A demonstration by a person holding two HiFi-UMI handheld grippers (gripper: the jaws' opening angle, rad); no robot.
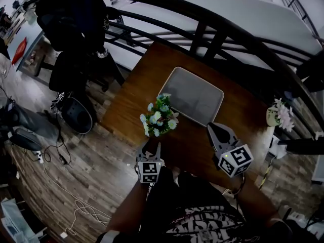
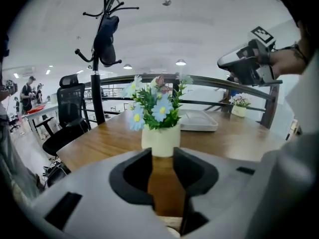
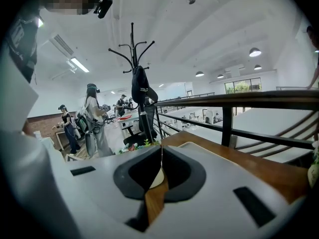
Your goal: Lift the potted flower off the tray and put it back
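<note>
I see the potted flower (image 1: 159, 116) off the tray (image 1: 202, 85). Its smooth cream pot, a short cylinder, stands on the brown wood-grain table (image 1: 147, 75), just beside the tray's left corner. Pale blue daisy blooms and green leaves rise above it. The tray is a flat grey rectangle with rounded corners and a low raised rim. My left gripper (image 1: 152, 146) is on the far side of the pot from the tray. Its dark curved pads are a narrow gap apart, gripping nothing, and the pot is just past the tips. My right gripper (image 1: 212, 127) is at the tray's nearest corner, its tips touching and empty.
</note>
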